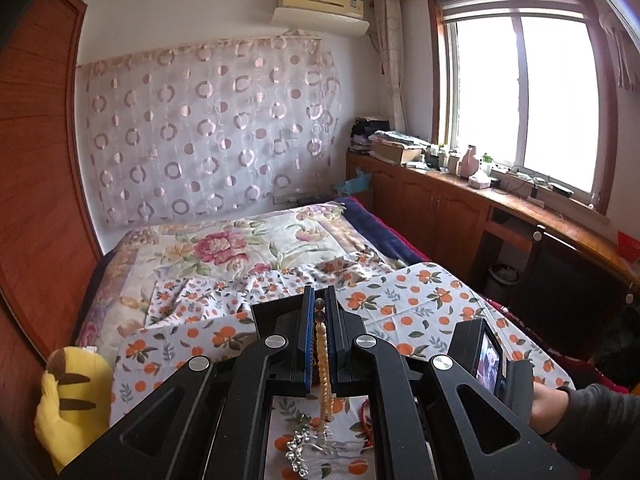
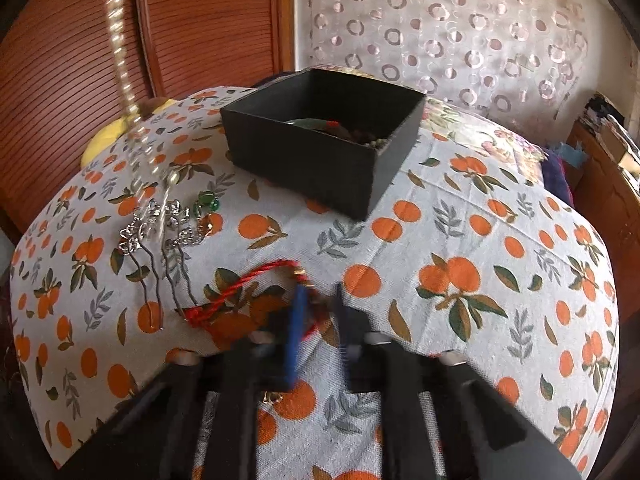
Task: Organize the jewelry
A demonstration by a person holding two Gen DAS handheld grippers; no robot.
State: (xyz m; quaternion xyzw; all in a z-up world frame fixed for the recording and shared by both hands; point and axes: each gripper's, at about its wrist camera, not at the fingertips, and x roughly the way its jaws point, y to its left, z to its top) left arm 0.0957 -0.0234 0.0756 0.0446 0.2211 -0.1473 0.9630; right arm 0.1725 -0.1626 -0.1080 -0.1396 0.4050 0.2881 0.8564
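Home bedroom, bed (image 1: 256,248), air conditioner (image 1: 320,4)

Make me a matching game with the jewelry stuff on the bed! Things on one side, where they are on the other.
Things:
1. bead string
2. red cord
3. silver hairpins
4. black box

Places:
A. lying left of the red cord on the orange-print cloth
B. hanging, pinched in the left gripper
C. farther back on the cloth, open, with things inside
D. on the cloth right at the right gripper fingers

Pairs: 1-B, 2-D, 3-A, 4-C
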